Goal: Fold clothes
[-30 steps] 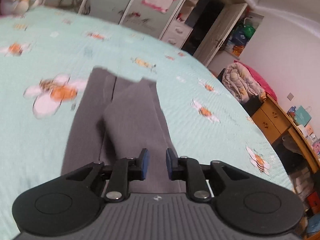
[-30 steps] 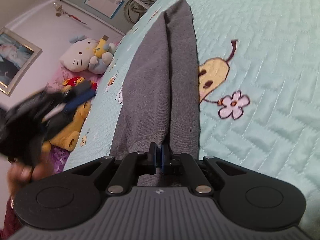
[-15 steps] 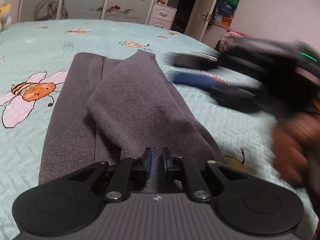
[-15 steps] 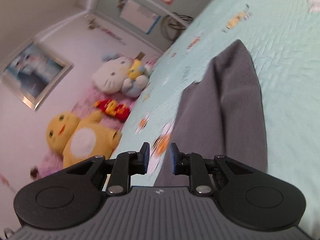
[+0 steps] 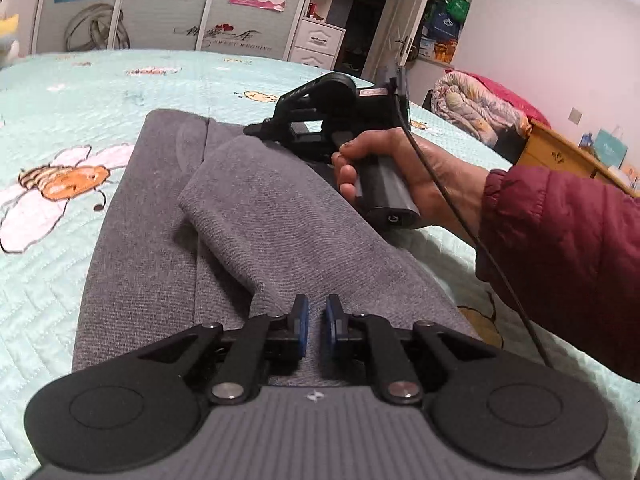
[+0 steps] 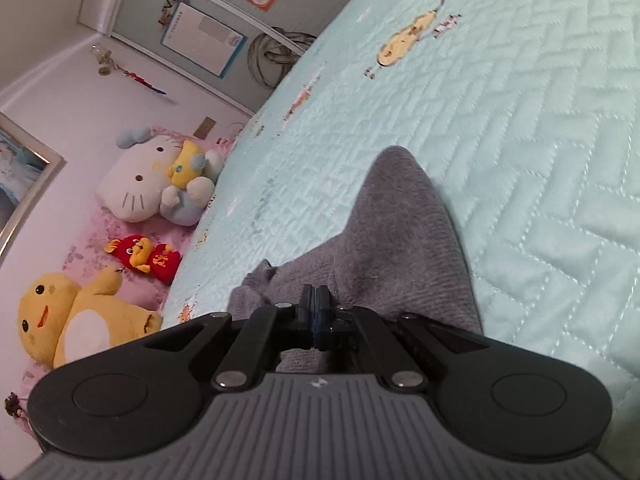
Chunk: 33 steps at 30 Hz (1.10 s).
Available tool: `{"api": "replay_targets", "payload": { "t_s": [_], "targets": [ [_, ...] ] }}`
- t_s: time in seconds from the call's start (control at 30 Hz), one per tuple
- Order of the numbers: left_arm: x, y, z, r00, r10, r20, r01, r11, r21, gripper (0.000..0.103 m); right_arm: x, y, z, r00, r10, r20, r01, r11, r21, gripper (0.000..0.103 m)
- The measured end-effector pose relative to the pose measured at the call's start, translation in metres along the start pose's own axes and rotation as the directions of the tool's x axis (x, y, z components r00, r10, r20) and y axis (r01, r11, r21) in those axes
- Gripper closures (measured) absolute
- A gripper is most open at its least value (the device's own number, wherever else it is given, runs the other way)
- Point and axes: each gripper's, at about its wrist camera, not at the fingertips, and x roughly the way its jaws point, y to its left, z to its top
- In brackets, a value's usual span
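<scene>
A grey garment [image 5: 260, 216] lies lengthwise on the mint quilted bed [image 5: 60, 280], with an upper layer folded over the lower one. My left gripper [image 5: 316, 320] is at its near end, the blue pads a narrow gap apart with grey cloth pinched between them. A hand [image 5: 420, 168] in a dark red sleeve [image 5: 560, 248] holds my right gripper [image 5: 256, 130] at the far end of the folded layer. In the right wrist view that gripper [image 6: 316, 300] is shut, and the garment [image 6: 400, 232] bunches up to its tips.
Plush toys [image 6: 148, 184] and a yellow plush [image 6: 72, 320] sit beyond the bed's edge. Wardrobe doors [image 5: 160, 8] stand behind the bed. A rolled quilt [image 5: 472, 100] and a wooden desk [image 5: 560, 152] are at the right. Bare bedspread [image 6: 520, 120] lies around the garment.
My right gripper left one end of the garment, opened while sweeping across, and is now shut at the folded layer's far end. My left gripper sank lower and its jaws narrowed.
</scene>
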Motion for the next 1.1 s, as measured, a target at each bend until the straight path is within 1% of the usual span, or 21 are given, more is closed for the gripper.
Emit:
{"api": "replay_targets", "payload": {
  "t_s": [0.03, 0.07, 0.1, 0.17, 0.27, 0.4, 0.47, 0.53, 0.57, 0.6, 0.63, 0.77, 0.9, 0.93, 0.97, 1.0, 1.03, 1.07, 1.1],
  "targets": [
    [0.0, 0.0, 0.0, 1.0, 0.0, 0.0, 0.0, 1.0, -0.001, 0.092, -0.01, 0.002, -0.004, 1.0, 0.015, 0.027, -0.014, 1.0, -0.006, 0.098],
    [0.0, -0.002, -0.001, 1.0, 0.004, 0.0, -0.004, 1.0, 0.004, 0.092, -0.02, 0.004, -0.007, 0.998, 0.032, 0.053, -0.031, 0.999, -0.015, 0.091],
    [-0.001, -0.003, -0.001, 1.0, 0.009, 0.002, -0.009, 1.0, 0.01, 0.092, -0.031, 0.008, -0.012, 0.995, 0.069, 0.073, -0.066, 0.997, -0.037, 0.085],
    [-0.001, -0.007, -0.002, 1.0, 0.022, 0.006, -0.022, 0.999, 0.027, 0.092, -0.053, 0.02, -0.024, 0.984, 0.159, 0.077, -0.154, 0.985, -0.072, 0.079],
    [-0.002, -0.01, -0.005, 0.999, 0.034, 0.013, -0.035, 0.998, 0.043, 0.092, -0.069, 0.012, -0.031, 0.973, 0.205, 0.108, -0.205, 0.979, -0.012, 0.079],
    [-0.003, -0.006, -0.006, 0.999, 0.025, 0.02, -0.026, 0.999, 0.031, 0.092, -0.063, -0.009, -0.012, 0.973, 0.125, 0.192, -0.145, 0.985, 0.094, 0.076],
    [-0.003, -0.004, -0.007, 1.0, 0.016, 0.023, -0.016, 1.0, 0.019, 0.092, -0.049, -0.023, -0.001, 0.97, 0.086, 0.227, -0.124, 0.979, 0.16, 0.077],
    [-0.004, -0.002, -0.008, 1.0, 0.006, 0.026, -0.006, 1.0, 0.005, 0.092, -0.022, -0.038, 0.004, 0.975, 0.042, 0.217, -0.092, 0.969, 0.228, 0.078],
    [-0.004, -0.001, -0.008, 1.0, 0.003, 0.027, -0.003, 1.0, 0.001, 0.092, -0.009, -0.044, 0.005, 0.978, 0.018, 0.206, -0.072, 0.964, 0.255, 0.102],
    [-0.004, -0.002, -0.008, 1.0, 0.004, 0.027, -0.004, 1.0, 0.003, 0.092, 0.005, -0.041, 0.006, 0.986, -0.019, 0.164, -0.017, 0.976, 0.216, 0.103],
    [-0.004, -0.004, -0.008, 1.0, 0.01, 0.029, -0.01, 1.0, 0.011, 0.092, 0.012, -0.032, 0.007, 0.988, -0.048, 0.15, 0.025, 0.988, 0.149, 0.103],
    [-0.005, -0.01, -0.009, 0.999, 0.033, 0.035, -0.034, 0.998, 0.045, 0.092, 0.018, -0.034, 0.016, 0.992, -0.04, 0.123, 0.023, 0.99, 0.137, 0.103],
    [-0.005, -0.006, -0.008, 0.999, 0.023, 0.032, -0.024, 0.999, 0.03, 0.092, 0.015, -0.036, 0.02, 0.988, -0.027, 0.153, 0.004, 0.989, 0.151, 0.103],
    [-0.004, -0.004, -0.008, 0.999, 0.019, 0.031, -0.02, 1.0, 0.024, 0.092, 0.007, -0.033, 0.02, 0.983, -0.033, 0.179, 0.008, 0.99, 0.137, 0.103],
    [-0.004, -0.003, -0.008, 0.999, 0.018, 0.031, -0.018, 1.0, 0.022, 0.092, 0.0, -0.03, 0.02, 0.978, -0.039, 0.205, 0.014, 0.992, 0.124, 0.1],
    [-0.004, -0.003, -0.009, 0.999, 0.018, 0.03, -0.018, 1.0, 0.022, 0.092, -0.009, -0.026, 0.02, 0.972, -0.044, 0.232, 0.018, 0.994, 0.11, 0.095],
    [-0.004, -0.003, -0.009, 0.999, 0.018, 0.03, -0.018, 1.0, 0.022, 0.092, -0.023, -0.019, 0.019, 0.966, -0.035, 0.257, 0.012, 0.996, 0.091, 0.093],
    [-0.003, -0.003, -0.009, 0.999, 0.017, 0.029, -0.018, 1.0, 0.022, 0.092, -0.034, -0.015, 0.016, 0.964, -0.011, 0.265, -0.01, 0.997, 0.08, 0.088],
    [-0.003, -0.003, -0.009, 0.999, 0.018, 0.029, -0.018, 1.0, 0.022, 0.092, -0.041, -0.008, 0.012, 0.966, 0.028, 0.257, -0.046, 0.997, 0.065, 0.085]
  ]
}}
